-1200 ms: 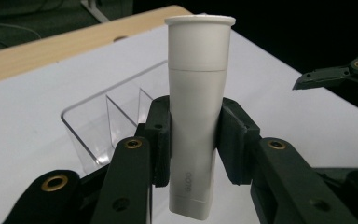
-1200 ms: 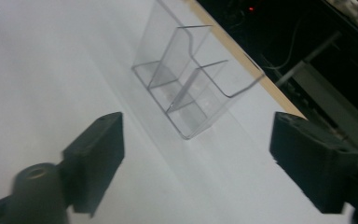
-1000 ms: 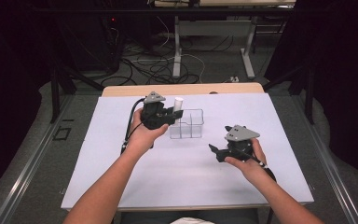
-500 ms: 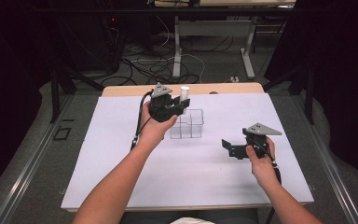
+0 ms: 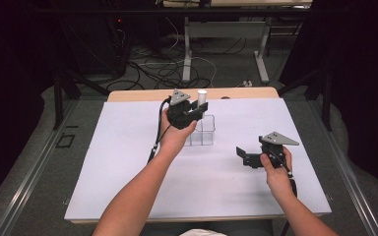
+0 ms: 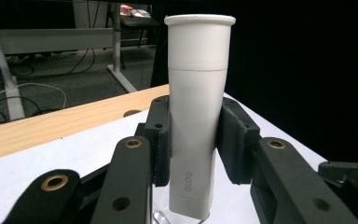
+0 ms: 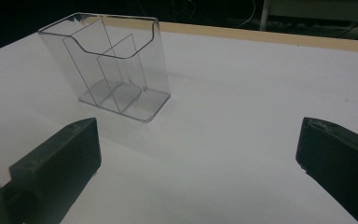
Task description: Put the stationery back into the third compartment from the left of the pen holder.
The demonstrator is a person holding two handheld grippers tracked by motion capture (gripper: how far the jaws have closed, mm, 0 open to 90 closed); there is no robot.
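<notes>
My left gripper (image 5: pixel 197 109) is shut on a white upright tube (image 5: pixel 202 96) and holds it in the air just above the back of a clear plastic organizer (image 5: pixel 204 135). In the left gripper view both pads clamp the tube (image 6: pixel 198 93) at mid-height, its cap end is up, and a bit of the clear organizer rim (image 6: pixel 161 217) shows under its lower end. My right gripper (image 5: pixel 241 155) hovers open over the right of the table, to the right of the organizer and nearer the person. The right gripper view shows the organizer (image 7: pixel 116 70) with several empty compartments beyond the wide-apart jaws.
A white sheet (image 5: pixel 128 162) covers the table, leaving a wooden strip (image 5: pixel 142 94) bare at the far edge. Table legs and cables (image 5: pixel 177 69) lie on the floor beyond. Dark floor surrounds the table.
My left gripper has carried the tube right and farther back, over the organizer. My right gripper moved right, away from the organizer, then stayed there.
</notes>
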